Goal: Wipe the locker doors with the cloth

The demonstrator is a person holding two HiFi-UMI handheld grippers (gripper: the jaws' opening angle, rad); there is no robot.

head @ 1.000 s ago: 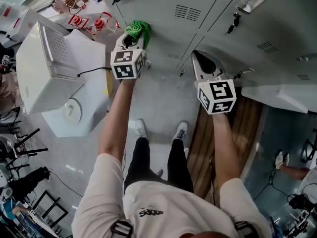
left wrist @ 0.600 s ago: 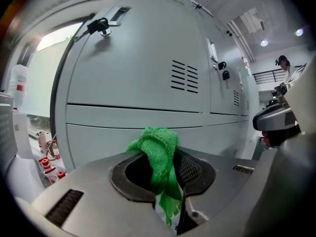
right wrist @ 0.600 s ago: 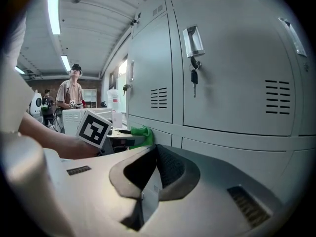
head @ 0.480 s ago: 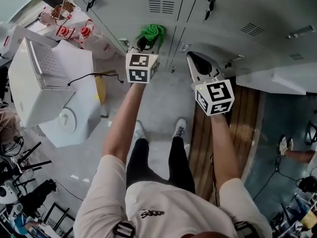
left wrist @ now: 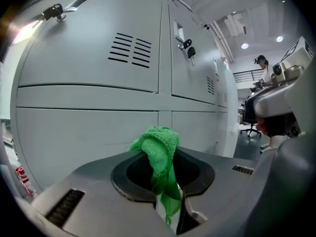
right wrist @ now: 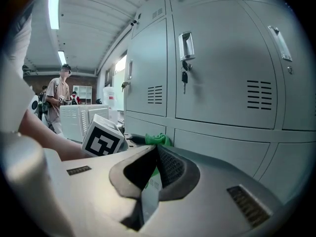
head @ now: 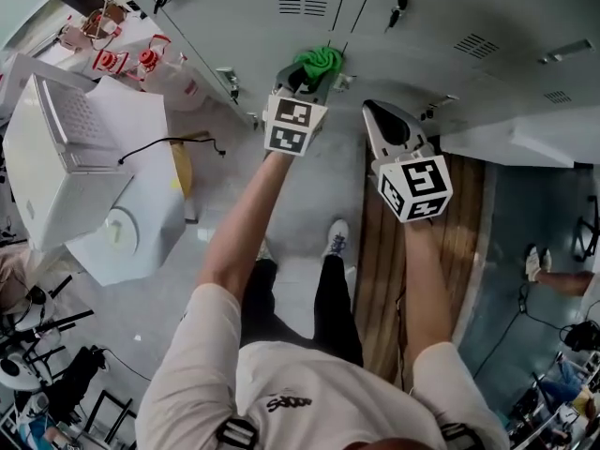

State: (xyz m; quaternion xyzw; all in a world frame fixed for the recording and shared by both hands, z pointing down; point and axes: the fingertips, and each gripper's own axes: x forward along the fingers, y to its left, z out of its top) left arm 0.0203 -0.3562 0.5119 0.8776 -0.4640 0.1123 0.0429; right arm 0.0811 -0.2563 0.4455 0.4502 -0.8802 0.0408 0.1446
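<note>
The green cloth (head: 319, 62) is bunched in my left gripper (head: 306, 79), which is shut on it and holds it against the grey locker doors (head: 281, 36) near a vertical seam. In the left gripper view the cloth (left wrist: 160, 152) hangs over the closed jaws of the left gripper (left wrist: 168, 181), just in front of a lower locker door (left wrist: 89, 127). My right gripper (head: 381, 112) hovers to the right, shut with nothing in it, a little off the lockers. The right gripper view shows the right gripper (right wrist: 153, 157), with the cloth (right wrist: 159, 139) beyond it.
A white boxy appliance (head: 66, 157) and red-labelled bottles (head: 150, 64) stand at the left. Wooden boards (head: 450, 251) lie on the floor at the right below an open locker door (head: 525, 148). Keys (right wrist: 184, 78) hang in the locks. A person (right wrist: 59, 98) stands far off.
My left gripper has carried the cloth rightward along the locker doors, towards the right gripper. The right gripper has hardly shifted.
</note>
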